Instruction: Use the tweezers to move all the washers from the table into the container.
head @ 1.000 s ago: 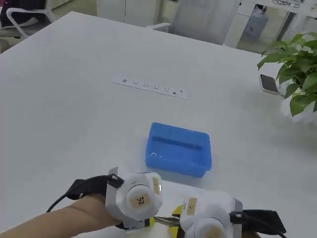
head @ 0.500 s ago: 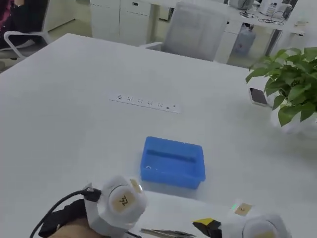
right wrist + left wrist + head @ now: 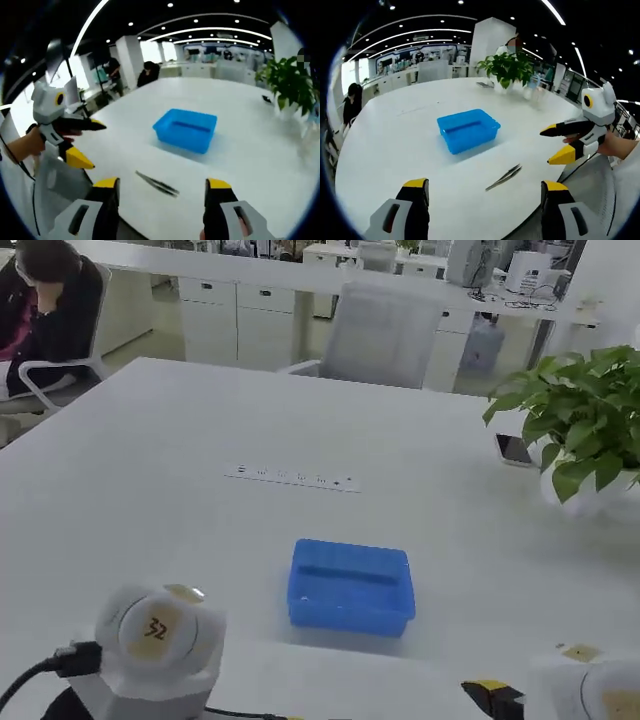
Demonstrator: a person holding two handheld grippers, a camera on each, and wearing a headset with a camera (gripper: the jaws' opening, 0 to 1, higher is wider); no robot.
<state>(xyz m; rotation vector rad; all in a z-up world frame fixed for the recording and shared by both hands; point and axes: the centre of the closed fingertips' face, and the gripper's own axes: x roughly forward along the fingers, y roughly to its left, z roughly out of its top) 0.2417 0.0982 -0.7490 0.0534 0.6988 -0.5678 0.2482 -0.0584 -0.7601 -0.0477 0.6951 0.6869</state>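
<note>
Both the left tongs (image 3: 484,185) and the right tongs (image 3: 162,183) gape wide, holding nothing. The tweezers (image 3: 504,177) lie flat on the white desk (image 3: 395,140) between them, near the blue container (image 3: 468,130).

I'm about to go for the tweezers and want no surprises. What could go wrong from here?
1. The tweezers lie flat and thin on the table, near its front edge; a clumsy pinch may push them off.
2. The left gripper and right gripper, both open, flank the tweezers, so reaching in together could make the fingers collide.
3. The blue container sits just beyond; an overshoot may shove it.
</note>
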